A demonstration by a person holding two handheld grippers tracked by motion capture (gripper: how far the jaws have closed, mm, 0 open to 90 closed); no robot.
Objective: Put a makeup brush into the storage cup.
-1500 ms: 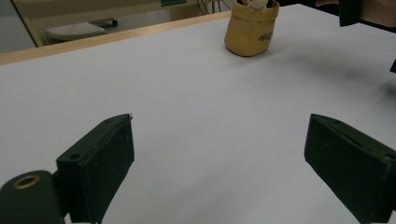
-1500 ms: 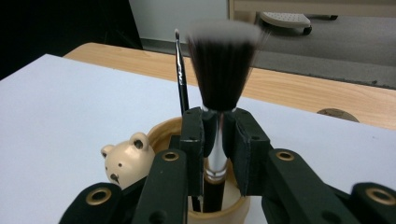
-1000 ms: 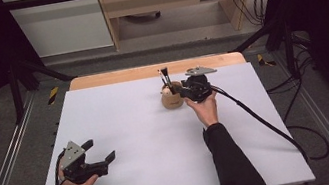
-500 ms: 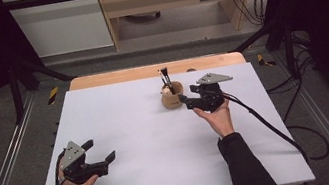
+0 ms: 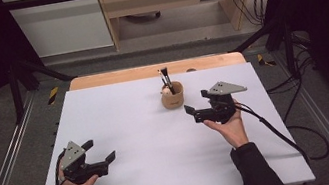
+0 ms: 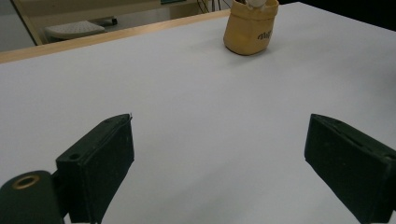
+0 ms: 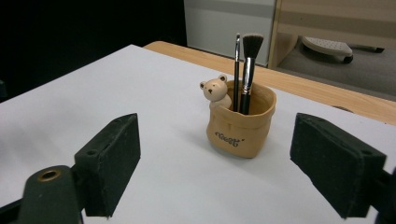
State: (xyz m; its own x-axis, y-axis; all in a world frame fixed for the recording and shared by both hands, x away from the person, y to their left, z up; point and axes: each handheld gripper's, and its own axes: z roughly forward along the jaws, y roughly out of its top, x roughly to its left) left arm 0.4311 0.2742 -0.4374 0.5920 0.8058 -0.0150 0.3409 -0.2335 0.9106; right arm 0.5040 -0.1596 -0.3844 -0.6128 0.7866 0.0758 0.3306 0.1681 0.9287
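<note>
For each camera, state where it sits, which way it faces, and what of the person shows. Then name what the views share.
High view: above the person's side, looking forward and down on the table; both forearms, left gripper and right gripper show.
Left gripper view: on the left gripper, looking between open jaws toward the far pot.
Right gripper view: on the right gripper, facing the pot and brushes close up.
Shared: the pot.

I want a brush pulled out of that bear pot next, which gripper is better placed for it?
Right gripper: open, beside the pot, facing the brushes. Left gripper is farther off.
</note>
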